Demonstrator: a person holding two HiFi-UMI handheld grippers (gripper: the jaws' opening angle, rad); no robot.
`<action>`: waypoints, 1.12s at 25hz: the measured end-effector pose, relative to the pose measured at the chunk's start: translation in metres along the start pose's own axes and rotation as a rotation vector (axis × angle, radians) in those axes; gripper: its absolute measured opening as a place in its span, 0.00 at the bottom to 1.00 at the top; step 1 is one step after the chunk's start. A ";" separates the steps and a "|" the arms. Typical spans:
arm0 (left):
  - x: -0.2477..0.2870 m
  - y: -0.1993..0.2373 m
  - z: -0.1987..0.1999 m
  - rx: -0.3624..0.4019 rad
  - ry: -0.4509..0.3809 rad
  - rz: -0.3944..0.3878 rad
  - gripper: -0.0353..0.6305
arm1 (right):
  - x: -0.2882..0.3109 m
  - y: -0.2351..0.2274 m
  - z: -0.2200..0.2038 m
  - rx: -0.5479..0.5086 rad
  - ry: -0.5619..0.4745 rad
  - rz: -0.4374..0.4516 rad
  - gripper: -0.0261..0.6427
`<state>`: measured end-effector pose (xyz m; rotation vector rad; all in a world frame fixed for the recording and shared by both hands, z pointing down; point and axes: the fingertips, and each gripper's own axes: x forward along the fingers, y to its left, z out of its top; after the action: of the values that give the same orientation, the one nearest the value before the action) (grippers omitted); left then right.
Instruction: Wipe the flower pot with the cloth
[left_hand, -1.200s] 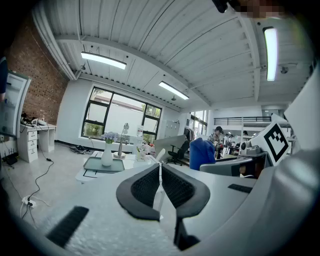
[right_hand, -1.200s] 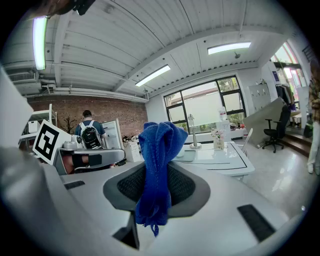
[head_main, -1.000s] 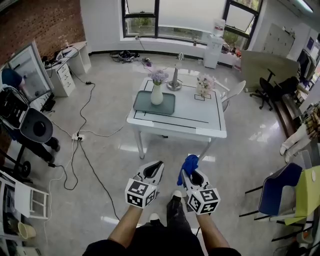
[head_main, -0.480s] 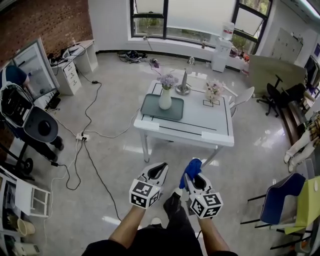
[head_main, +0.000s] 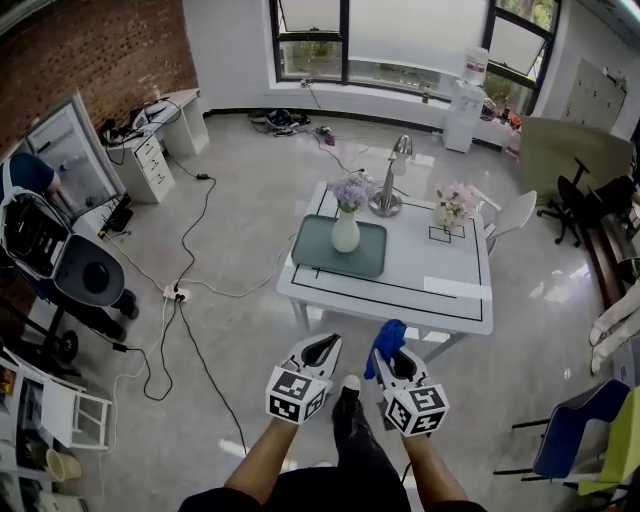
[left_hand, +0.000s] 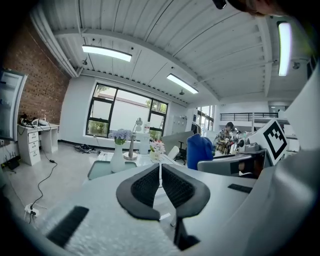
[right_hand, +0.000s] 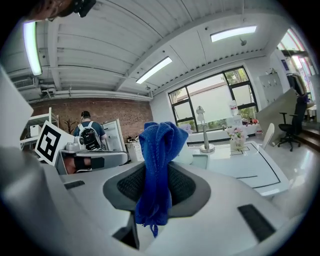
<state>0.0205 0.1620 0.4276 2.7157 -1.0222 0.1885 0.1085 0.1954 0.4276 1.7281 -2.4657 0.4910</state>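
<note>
I see a white table (head_main: 400, 285) standing on the pale floor (head_main: 480, 400) ahead of me. On its left half lies a grey-green tray (head_main: 365, 260), with a white vase (head_main: 345, 235) of purple flowers upright on it. At the far edge stands a silver lamp (head_main: 386, 207). At the far right is a small flower pot (head_main: 452, 212) with pale blooms.

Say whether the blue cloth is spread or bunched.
Bunched up: the blue cloth stands as a crumpled bundle, pinched between the jaws of the right gripper.
</note>
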 end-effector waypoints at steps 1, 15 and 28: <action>0.013 0.013 0.002 -0.003 0.007 0.009 0.08 | 0.017 -0.008 0.004 -0.003 0.007 0.007 0.20; 0.195 0.164 0.025 -0.012 0.064 0.061 0.08 | 0.258 -0.137 0.024 -0.063 0.176 0.097 0.20; 0.245 0.235 -0.019 -0.092 0.143 0.075 0.08 | 0.400 -0.180 -0.009 -0.297 0.294 0.119 0.20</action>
<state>0.0474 -0.1595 0.5354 2.5422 -1.0650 0.3352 0.1324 -0.2167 0.5754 1.3025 -2.3002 0.3388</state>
